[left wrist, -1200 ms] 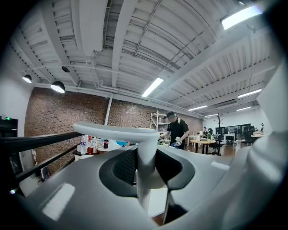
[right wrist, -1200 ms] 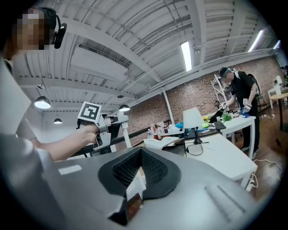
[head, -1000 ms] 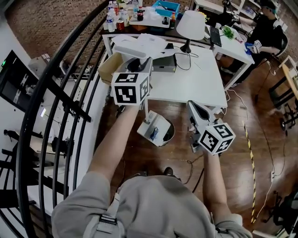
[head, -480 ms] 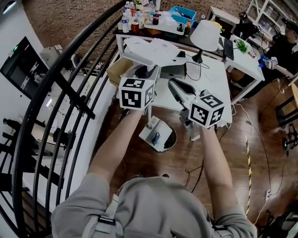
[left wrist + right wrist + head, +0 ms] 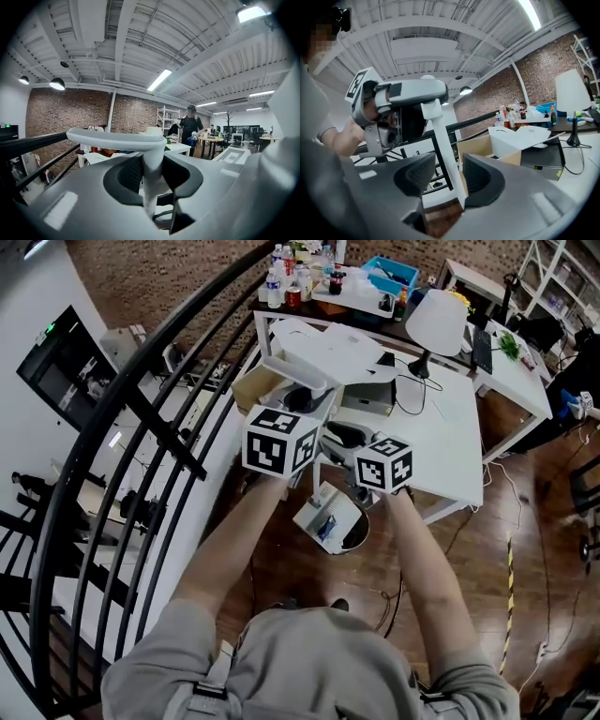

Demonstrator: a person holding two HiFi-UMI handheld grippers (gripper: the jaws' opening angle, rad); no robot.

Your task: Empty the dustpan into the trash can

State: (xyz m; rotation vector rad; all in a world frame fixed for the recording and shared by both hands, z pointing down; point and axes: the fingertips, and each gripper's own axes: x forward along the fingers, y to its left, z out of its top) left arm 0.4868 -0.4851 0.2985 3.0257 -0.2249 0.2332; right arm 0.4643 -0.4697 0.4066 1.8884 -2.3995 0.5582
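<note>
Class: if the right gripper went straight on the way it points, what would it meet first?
Probably the slim white plastic dustpan handle: it stands between the right gripper's jaws, which have just been opening.

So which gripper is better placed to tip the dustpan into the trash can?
Left. The left gripper is shut on the dustpan. The right gripper has just been opening its jaws, with the dustpan's stem loose between them. The trash can sits below both.
</note>
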